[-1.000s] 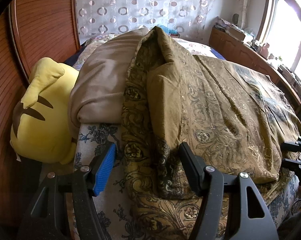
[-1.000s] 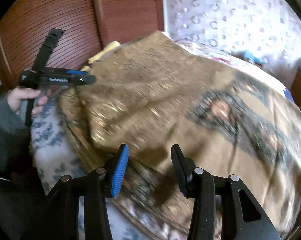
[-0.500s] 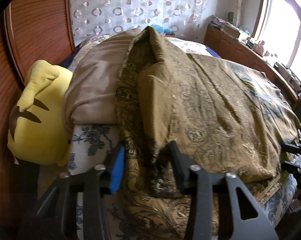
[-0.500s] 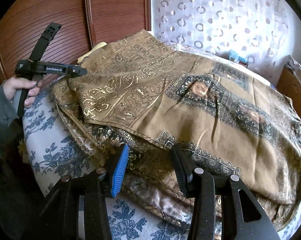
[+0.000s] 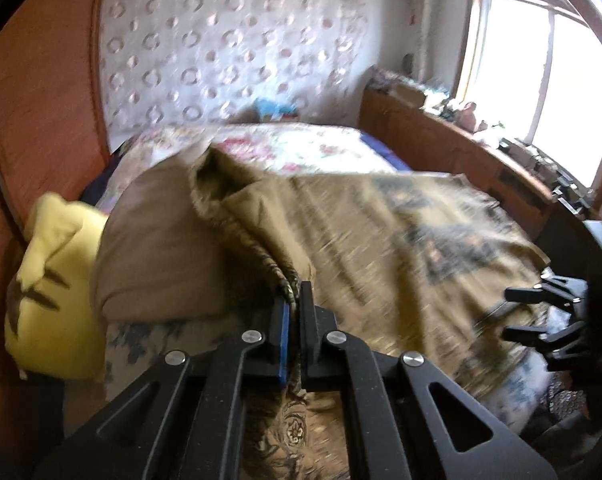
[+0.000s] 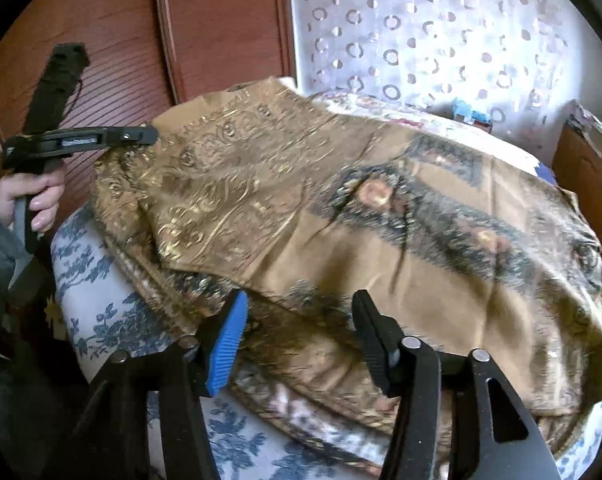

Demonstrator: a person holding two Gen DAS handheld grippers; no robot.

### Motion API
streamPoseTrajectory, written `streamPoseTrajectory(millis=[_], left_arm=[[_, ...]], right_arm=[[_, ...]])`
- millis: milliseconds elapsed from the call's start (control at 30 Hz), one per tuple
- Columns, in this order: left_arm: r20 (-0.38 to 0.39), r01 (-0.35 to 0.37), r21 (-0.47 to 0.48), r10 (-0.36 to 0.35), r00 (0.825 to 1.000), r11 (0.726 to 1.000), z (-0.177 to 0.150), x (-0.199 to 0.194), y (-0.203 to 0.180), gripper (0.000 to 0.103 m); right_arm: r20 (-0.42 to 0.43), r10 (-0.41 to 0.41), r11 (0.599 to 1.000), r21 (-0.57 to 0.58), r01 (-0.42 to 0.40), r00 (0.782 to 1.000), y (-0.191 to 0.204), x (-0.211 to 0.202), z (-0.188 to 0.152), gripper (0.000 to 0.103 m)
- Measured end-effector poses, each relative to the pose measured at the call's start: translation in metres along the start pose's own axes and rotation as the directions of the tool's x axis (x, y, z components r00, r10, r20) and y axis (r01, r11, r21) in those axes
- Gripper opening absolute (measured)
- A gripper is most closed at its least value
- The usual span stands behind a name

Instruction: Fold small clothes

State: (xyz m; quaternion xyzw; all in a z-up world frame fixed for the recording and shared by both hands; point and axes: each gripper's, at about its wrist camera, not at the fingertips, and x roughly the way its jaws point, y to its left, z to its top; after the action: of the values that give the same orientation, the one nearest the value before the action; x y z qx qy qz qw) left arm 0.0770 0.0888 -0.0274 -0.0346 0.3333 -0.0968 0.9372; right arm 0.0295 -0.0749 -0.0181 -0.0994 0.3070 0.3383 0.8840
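Observation:
A brown and gold patterned cloth [image 5: 401, 232] lies spread in layers over the bed, also seen in the right wrist view [image 6: 341, 208]. My left gripper [image 5: 295, 300] is shut on the cloth's folded left edge and lifts it; it also shows in the right wrist view [image 6: 141, 136], at the cloth's upper left corner. My right gripper [image 6: 301, 320] is open, its fingers either side of the cloth's near edge, not closed on it. It shows at the right of the left wrist view [image 5: 517, 312].
A yellow plush toy [image 5: 53, 288] lies at the left beside a tan pillow [image 5: 157, 252]. A blue floral sheet [image 6: 101, 320] covers the bed. A wooden wardrobe [image 6: 113, 40] stands behind. A wooden sideboard [image 5: 461, 148] with clutter runs under the window.
My left gripper has closed on the cloth's folded edge and risen with it. My right gripper has stayed open at the near edge.

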Motion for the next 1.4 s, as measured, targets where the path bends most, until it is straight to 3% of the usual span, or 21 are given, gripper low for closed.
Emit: streamPoseTrajectory(millis=[200, 367, 567, 667, 800, 900, 967, 1067, 1267, 1400], left_arm=[[0.055, 0.090, 0.050, -0.093, 0.994, 0.995, 0.031, 0.005, -0.031, 0.004], [0.078, 0.162, 0.116, -0.172, 0.982, 0.980, 0.065, 0.015, -0.079, 0.004], [0.066, 0.247, 0.200, -0.264, 0.962, 0.948, 0.093, 0.027, -0.133, 0.004], [0.060, 0.302, 0.238, -0.324, 0.944, 0.923, 0.105, 0.026, -0.161, 0.004], [0.036, 0.329, 0.285, -0.353, 0.935, 0.900, 0.113, 0.029, -0.193, 0.004], [-0.017, 0.304, 0.316, -0.315, 0.949, 0.899, 0.111, 0.042, -0.210, 0.006], [-0.036, 0.324, 0.330, -0.331, 0.943, 0.887, 0.105, 0.047, -0.214, 0.029], [-0.048, 0.336, 0.332, -0.340, 0.939, 0.881, 0.096, 0.049, -0.214, 0.053], [-0.048, 0.313, 0.310, -0.314, 0.948, 0.898, 0.083, 0.051, -0.204, 0.073], [-0.040, 0.297, 0.269, -0.298, 0.954, 0.916, 0.072, 0.053, -0.188, 0.075]], right_arm=[[0.024, -0.083, 0.995, 0.049, 0.082, 0.996, -0.034, -0.016, -0.006, 0.062], [0.037, -0.152, 0.983, 0.110, 0.147, 0.988, -0.070, -0.034, -0.017, 0.062], [0.051, -0.219, 0.962, 0.181, 0.206, 0.974, -0.108, -0.057, -0.033, 0.062], [0.055, -0.243, 0.952, 0.207, 0.227, 0.968, -0.119, -0.068, -0.041, 0.062], [0.065, -0.257, 0.943, 0.234, 0.236, 0.964, -0.130, -0.078, -0.048, 0.062], [0.065, -0.272, 0.936, 0.249, 0.248, 0.960, -0.134, -0.082, -0.052, 0.062], [0.066, -0.278, 0.932, 0.260, 0.252, 0.958, -0.138, -0.085, -0.054, 0.062], [0.076, -0.278, 0.928, 0.280, 0.247, 0.958, -0.141, -0.087, -0.056, 0.062], [0.068, -0.268, 0.929, 0.283, 0.239, 0.961, -0.146, -0.083, -0.056, 0.062], [0.062, -0.250, 0.936, 0.271, 0.225, 0.966, -0.144, -0.074, -0.048, 0.062]])
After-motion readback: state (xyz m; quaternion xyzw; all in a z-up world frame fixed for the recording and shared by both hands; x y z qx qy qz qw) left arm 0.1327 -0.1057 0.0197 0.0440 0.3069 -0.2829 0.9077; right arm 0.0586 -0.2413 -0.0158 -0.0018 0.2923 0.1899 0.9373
